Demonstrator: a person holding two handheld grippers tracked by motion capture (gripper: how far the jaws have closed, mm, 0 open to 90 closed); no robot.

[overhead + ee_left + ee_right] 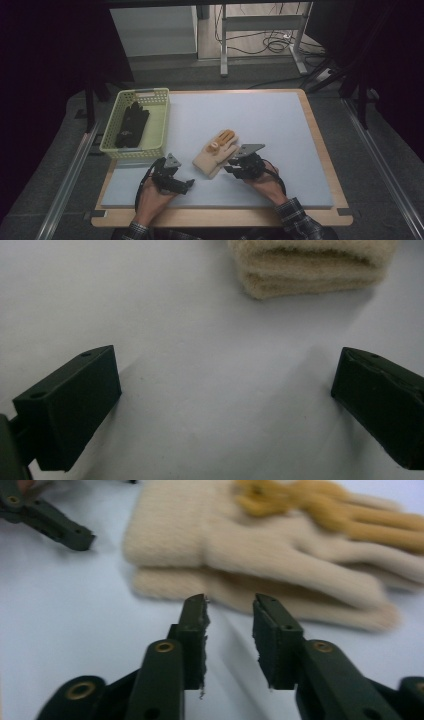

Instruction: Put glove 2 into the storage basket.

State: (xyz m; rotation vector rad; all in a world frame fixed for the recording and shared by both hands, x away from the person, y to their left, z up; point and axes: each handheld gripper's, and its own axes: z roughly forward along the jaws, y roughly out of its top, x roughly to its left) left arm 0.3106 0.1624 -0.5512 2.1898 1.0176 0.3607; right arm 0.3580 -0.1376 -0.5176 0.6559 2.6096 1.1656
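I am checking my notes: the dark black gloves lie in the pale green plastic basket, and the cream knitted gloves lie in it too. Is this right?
Not quite. The cream knitted gloves lie on the grey-blue table mat, outside the pale green plastic basket; the high view shows this. The black gloves are in it.

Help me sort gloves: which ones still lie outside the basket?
The cream knitted gloves with orange trim, stacked on the pale blue mat between the grippers; the black gloves already lie inside the yellow-green plastic basket.

Cream gloves (311, 267) cut off by top edge
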